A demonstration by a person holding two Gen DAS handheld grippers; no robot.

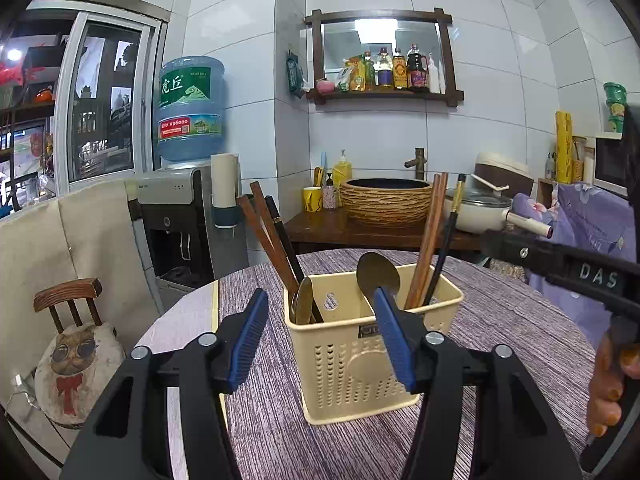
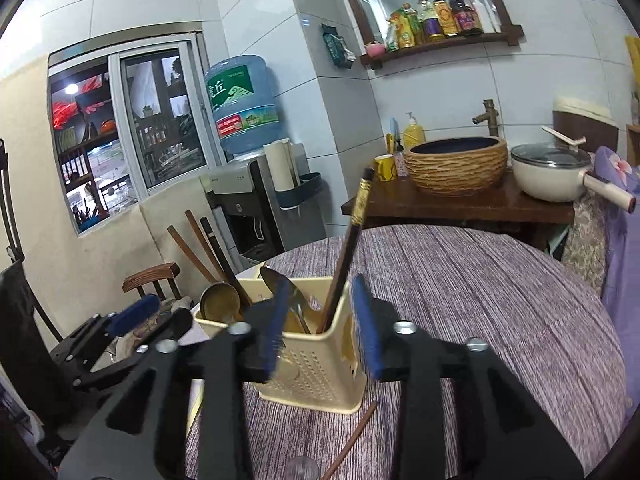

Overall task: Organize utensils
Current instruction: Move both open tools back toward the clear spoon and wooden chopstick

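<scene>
The cream utensil caddy point(image 1: 356, 344) stands on the round table point(image 1: 520, 344), whose top is covered in purple-grey streaked cloth.

**Left view.** The caddy sits at centre frame, directly ahead of the left gripper point(image 1: 320, 340). The jaws are spread wide and hold nothing; the caddy's front face appears between the two blue pads point(image 1: 249, 340). The right tool's black body crosses the right edge of the frame, with part of the person's hand point(image 1: 608, 388) below it.

**Right view.** The caddy point(image 2: 316, 360) lies at lower centre, between the tips of the right gripper point(image 2: 322, 326). The jaws are apart and grip nothing. A single brown chopstick point(image 2: 352, 438) lies flat on the table at the bottom of the frame, just in front of the caddy and between the tool's arms. The left gripper point(image 2: 132, 316) appears at lower left.

**Container contents.**
- Left compartment: dark brown chopsticks point(image 1: 268, 236) leaning toward the upper left, plus a metal spoon point(image 1: 304, 300).
- Right compartment: reddish-brown chopsticks point(image 1: 430, 240) and one black chopstick with a gold band point(image 1: 446, 240), all leaning to the upper right.
- A second spoon point(image 1: 376, 274) stands bowl-up near the centre; its exact compartment cannot be determined.
</scene>
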